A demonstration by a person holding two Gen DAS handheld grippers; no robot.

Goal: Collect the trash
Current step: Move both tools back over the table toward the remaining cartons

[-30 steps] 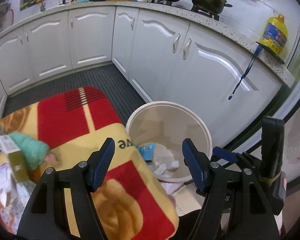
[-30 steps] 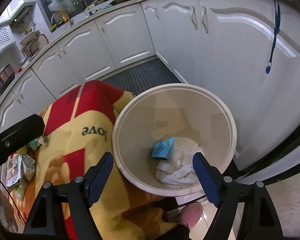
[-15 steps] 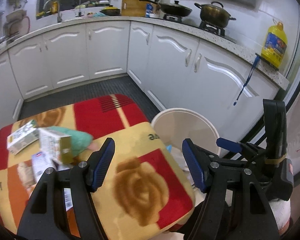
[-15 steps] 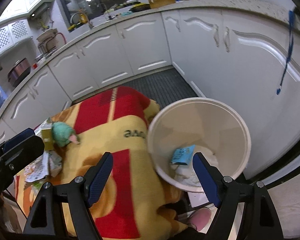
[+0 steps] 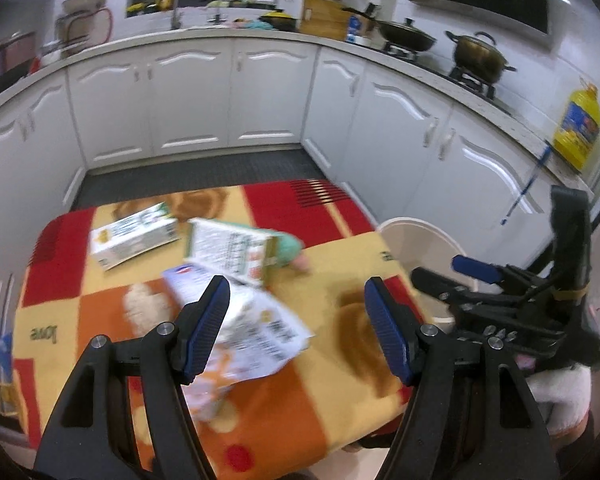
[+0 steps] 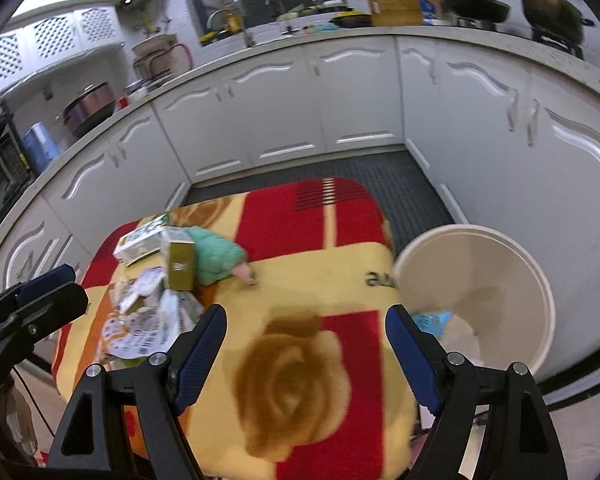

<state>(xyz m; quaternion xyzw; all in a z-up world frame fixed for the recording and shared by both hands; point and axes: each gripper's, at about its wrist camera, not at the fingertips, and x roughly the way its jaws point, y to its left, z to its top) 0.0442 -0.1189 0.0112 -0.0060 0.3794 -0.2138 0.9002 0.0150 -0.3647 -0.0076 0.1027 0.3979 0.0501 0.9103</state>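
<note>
Cartons and torn wrappers (image 5: 236, 320) lie heaped at the table's (image 6: 300, 280) left edge; the white bin (image 6: 476, 292) stands off its right edge. Left tongs (image 5: 296, 328) and right tongs (image 6: 304, 356) gape wide, empty.

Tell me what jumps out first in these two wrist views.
The red, yellow and orange patterned blanket covering the table dominates both views, with crumpled white wrappers and cartons heaped at its left end. Beside its right edge stands a round cream plastic bin holding a blue packet. Both grippers, left and right, are open and empty.
</note>
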